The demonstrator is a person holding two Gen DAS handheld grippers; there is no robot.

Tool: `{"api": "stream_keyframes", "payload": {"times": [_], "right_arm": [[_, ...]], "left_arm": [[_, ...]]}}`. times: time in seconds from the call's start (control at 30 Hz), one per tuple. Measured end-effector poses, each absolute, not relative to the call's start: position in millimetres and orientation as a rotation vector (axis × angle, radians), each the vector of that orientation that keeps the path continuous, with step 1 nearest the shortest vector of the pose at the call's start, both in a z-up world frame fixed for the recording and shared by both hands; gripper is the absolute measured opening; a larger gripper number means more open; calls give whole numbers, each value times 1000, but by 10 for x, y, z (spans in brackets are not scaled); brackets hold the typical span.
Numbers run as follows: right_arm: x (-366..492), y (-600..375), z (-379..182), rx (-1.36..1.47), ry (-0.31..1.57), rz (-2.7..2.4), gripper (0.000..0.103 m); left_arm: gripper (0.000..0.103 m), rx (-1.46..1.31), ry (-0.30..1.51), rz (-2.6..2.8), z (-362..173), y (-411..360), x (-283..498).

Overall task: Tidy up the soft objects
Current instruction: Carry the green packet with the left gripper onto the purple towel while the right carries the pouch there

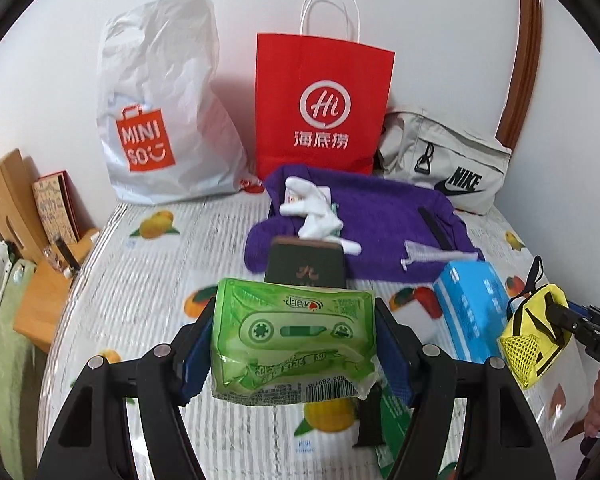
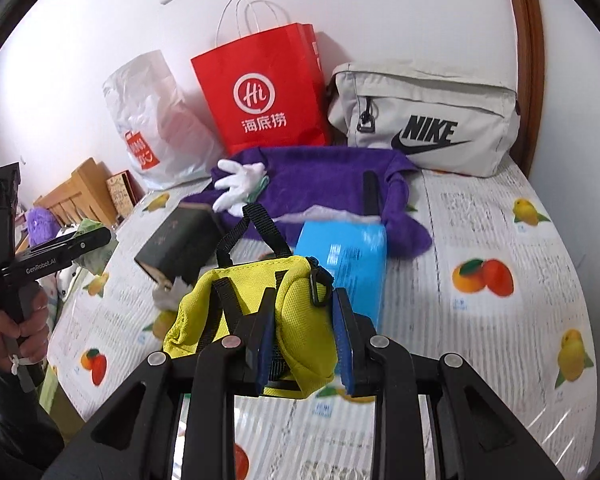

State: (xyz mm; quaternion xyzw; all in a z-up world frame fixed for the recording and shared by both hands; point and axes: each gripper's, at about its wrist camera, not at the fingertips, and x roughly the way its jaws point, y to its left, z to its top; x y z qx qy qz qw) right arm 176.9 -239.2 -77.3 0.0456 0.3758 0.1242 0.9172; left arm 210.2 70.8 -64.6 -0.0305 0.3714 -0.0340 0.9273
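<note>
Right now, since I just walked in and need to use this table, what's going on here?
A person is sorting soft items with two handheld grippers. The left gripper has its jaws clamped on a green tissue pack, held above the table. The right gripper grips a small yellow pouch. A purple towel, white glove, blue box and dark box lie on the table, before a red paper bag, white plastic bag and grey Nike bag.

Left tongs (image 1: 294, 354) clamped wide, right tongs (image 2: 306, 344) clamped narrower, both angled downward
</note>
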Motion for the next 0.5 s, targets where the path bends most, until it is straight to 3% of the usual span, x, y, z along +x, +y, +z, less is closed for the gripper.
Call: {"api": "stream_keyframes", "payload": {"times": [0.5], "right_arm": [[2496, -2383, -642, 102, 750, 238, 27]], "left_arm": [[69, -56, 769, -58, -563, 751, 2693]]}}
